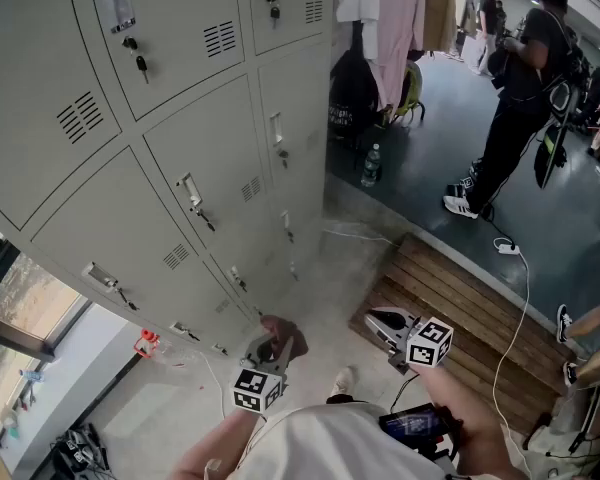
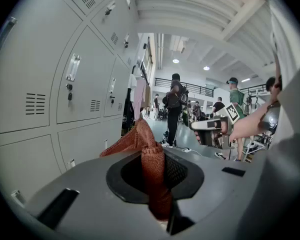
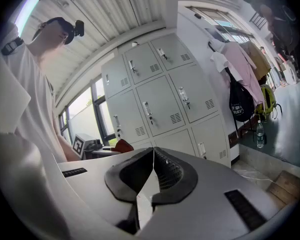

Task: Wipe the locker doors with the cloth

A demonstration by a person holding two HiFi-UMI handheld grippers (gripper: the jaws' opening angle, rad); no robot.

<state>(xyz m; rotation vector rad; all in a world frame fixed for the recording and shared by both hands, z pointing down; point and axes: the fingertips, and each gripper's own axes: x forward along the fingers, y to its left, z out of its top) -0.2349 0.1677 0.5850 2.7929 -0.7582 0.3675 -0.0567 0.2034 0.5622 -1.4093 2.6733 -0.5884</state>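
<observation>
The left gripper [image 1: 268,353] has its jaws squeezed on the red cloth [image 2: 151,164], down low by the person; the right gripper [image 1: 378,324] is pinched together with nothing in it; the locker doors [image 1: 210,158] stand just ahead, untouched; wiping looks not yet begun, so next the cloth must reach a door.

Rust-red woven cloth [image 2: 152,179], bunched, pinched between jaws near shut grey locker doors [image 1: 220,158].
</observation>
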